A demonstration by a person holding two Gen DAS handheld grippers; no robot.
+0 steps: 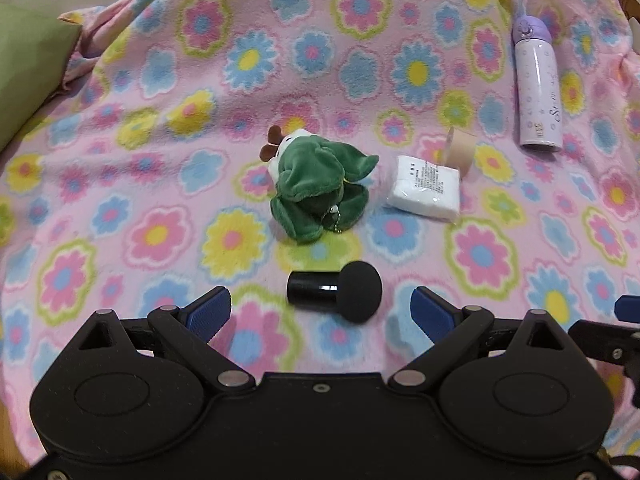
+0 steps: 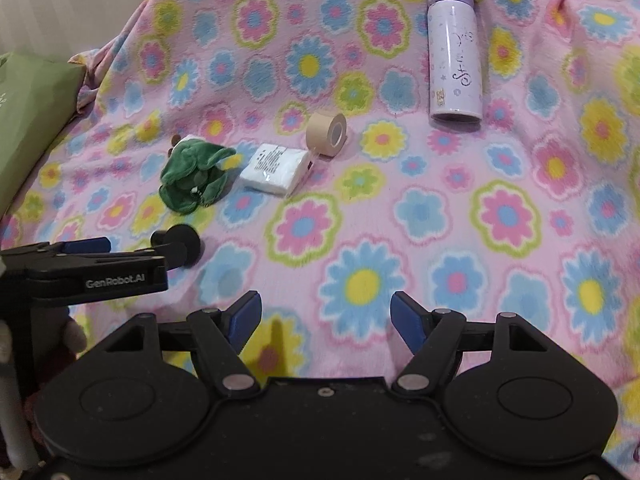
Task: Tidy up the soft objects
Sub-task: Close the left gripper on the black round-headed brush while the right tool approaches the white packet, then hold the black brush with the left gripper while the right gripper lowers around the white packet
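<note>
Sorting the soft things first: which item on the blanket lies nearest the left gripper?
The black sponge applicator, lying just ahead of the left gripper; the green plush toy and white tissue pack sit farther off.

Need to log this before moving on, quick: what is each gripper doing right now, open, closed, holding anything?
Left gripper: open, holding nothing; the black sponge applicator lies between its fingers, untouched.
Right gripper: open, empty, above the flowered blanket.

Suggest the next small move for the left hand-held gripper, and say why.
Probably ease the left hand-held gripper forward and down to straddle the black sponge applicator. Its jaws stand open and empty, and the applicator lies on the flowered blanket just ahead of them, nearer than the green plush toy.
</note>
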